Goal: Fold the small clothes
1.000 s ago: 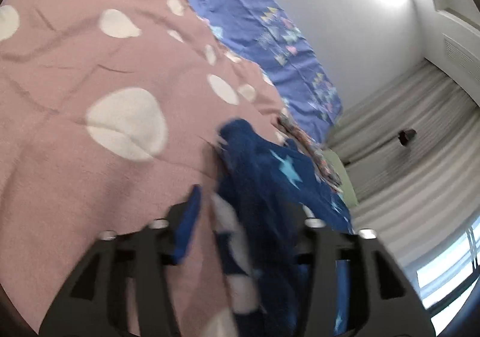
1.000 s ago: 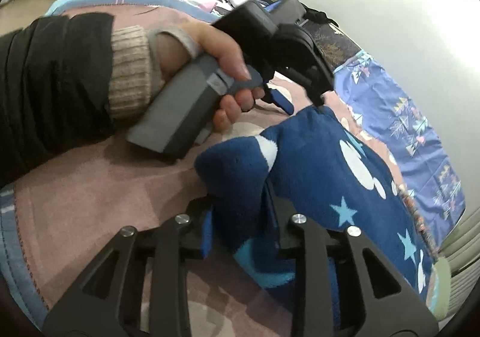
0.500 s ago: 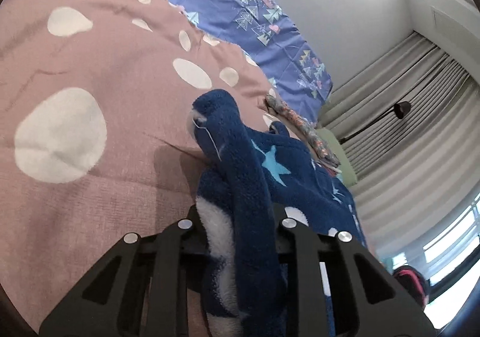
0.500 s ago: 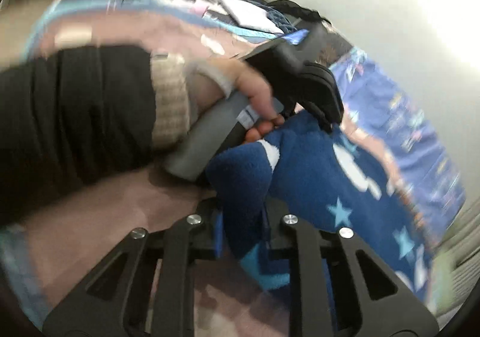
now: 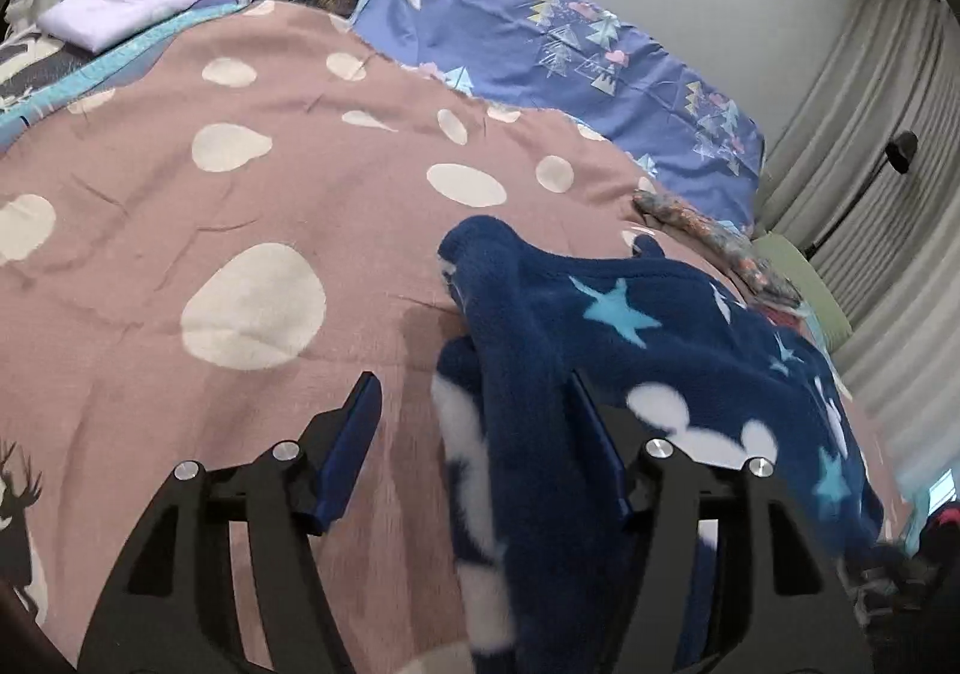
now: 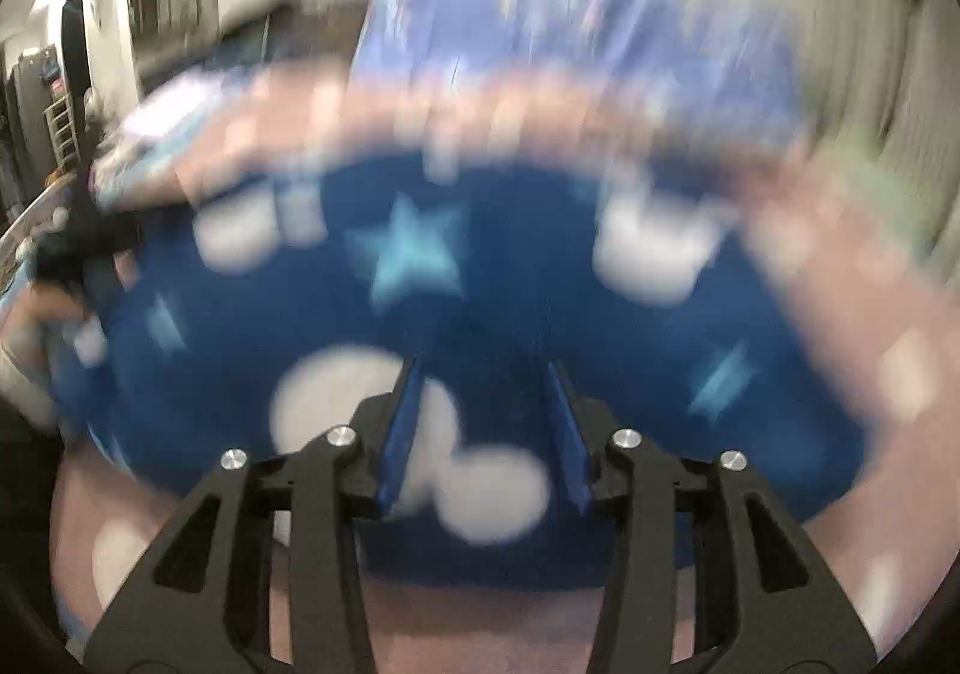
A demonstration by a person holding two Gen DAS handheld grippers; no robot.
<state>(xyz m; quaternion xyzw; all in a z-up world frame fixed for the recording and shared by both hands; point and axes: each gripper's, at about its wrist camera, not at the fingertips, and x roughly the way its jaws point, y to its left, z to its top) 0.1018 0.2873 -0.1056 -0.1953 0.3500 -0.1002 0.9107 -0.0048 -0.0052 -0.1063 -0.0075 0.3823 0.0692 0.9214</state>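
Left gripper (image 5: 474,434): fingers just spread wide, fleece garment (image 5: 660,350) released, a fold draped against the right finger. Right gripper (image 6: 483,428): fingers just parted, garment below on bed (image 5: 180,182); view blurred. Fold judged laid.

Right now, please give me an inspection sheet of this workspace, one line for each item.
Surface: pink spotted blanket over a bed.
Job's things: navy fleece garment with stars, bunched at its near edge.
Clutter: folded lilac cloth; purple patterned sheet.
Grippers: left gripper jaws just opened, fleece fold loose between them; right gripper jaws just opened over the fleece, view blurred.
Cables: nothing seen.
Surroundings: grey curtains, white wall.
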